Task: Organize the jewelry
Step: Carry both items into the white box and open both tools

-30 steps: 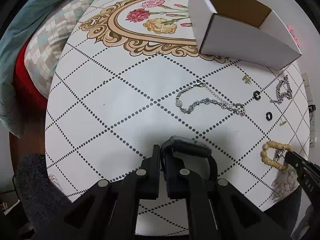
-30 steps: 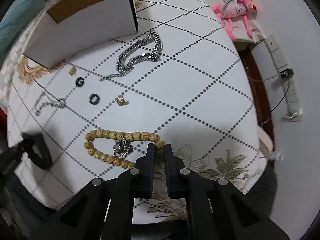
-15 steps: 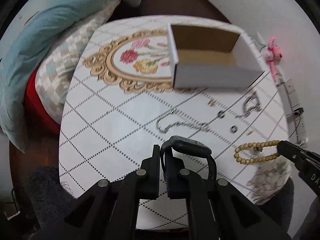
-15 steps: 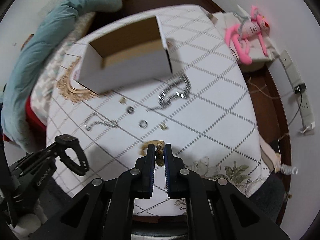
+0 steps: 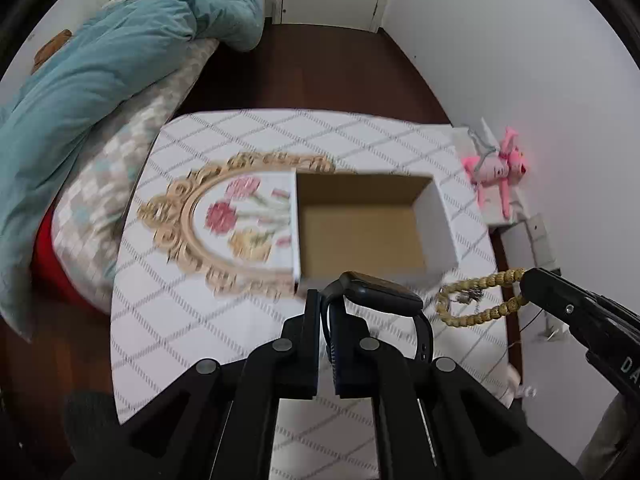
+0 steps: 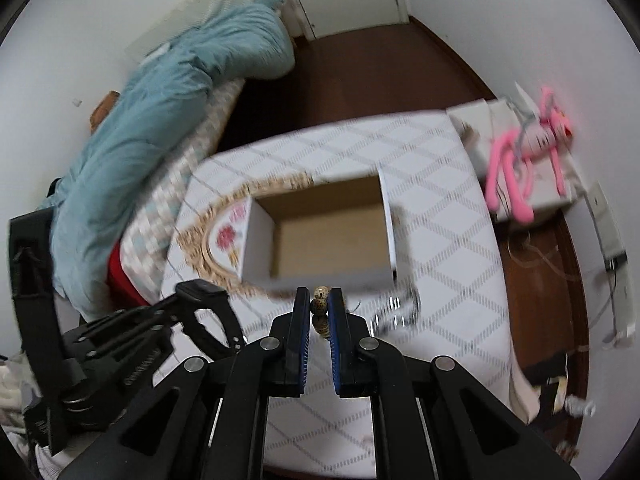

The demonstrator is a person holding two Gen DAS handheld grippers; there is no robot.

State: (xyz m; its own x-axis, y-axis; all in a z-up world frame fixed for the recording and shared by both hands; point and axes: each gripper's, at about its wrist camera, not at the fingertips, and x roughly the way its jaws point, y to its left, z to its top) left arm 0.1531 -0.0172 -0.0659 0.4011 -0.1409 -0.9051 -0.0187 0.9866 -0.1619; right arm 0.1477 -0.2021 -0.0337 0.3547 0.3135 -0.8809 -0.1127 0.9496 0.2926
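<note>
— Holding both pieces up over the tabletop (image 5: 168, 320), are they? Why so high?

— My guess is clearance. The left gripper (image 5: 326, 316) is clamped on the strap of a black smartwatch (image 5: 380, 292), and the watch face stands up above the fingertips. The right gripper (image 6: 318, 312) is pinched on a wooden bead bracelet (image 6: 321, 303). In the left wrist view that bracelet (image 5: 476, 304) hangs as a loop from the right gripper's tip, clear of the tabletop, with something small and silvery caught inside the loop.

— And the cardboard box (image 5: 438, 220)?

— Open side up on the tabletop, ahead of both grippers, and its brown inside looks bare. It sits partly over the printed floral oval (image 5: 240, 220). Both cameras look almost straight down into it, so I'd judge both pieces are meant to go in there.

— Why grip the watch by the strap?

— Probably because the strap is thin enough for the jaws, and the heavier case is harder to pinch.

— Anything left lying out?

— A silver chain (image 6: 396, 308) shows just right of the right gripper, near the box's front wall, though it's badly blurred. Other small pieces I can't make out.

— Any risk?

— The silvery bit tangled in the beads could slip off, and a dangling loop could snag the box rim.
</note>
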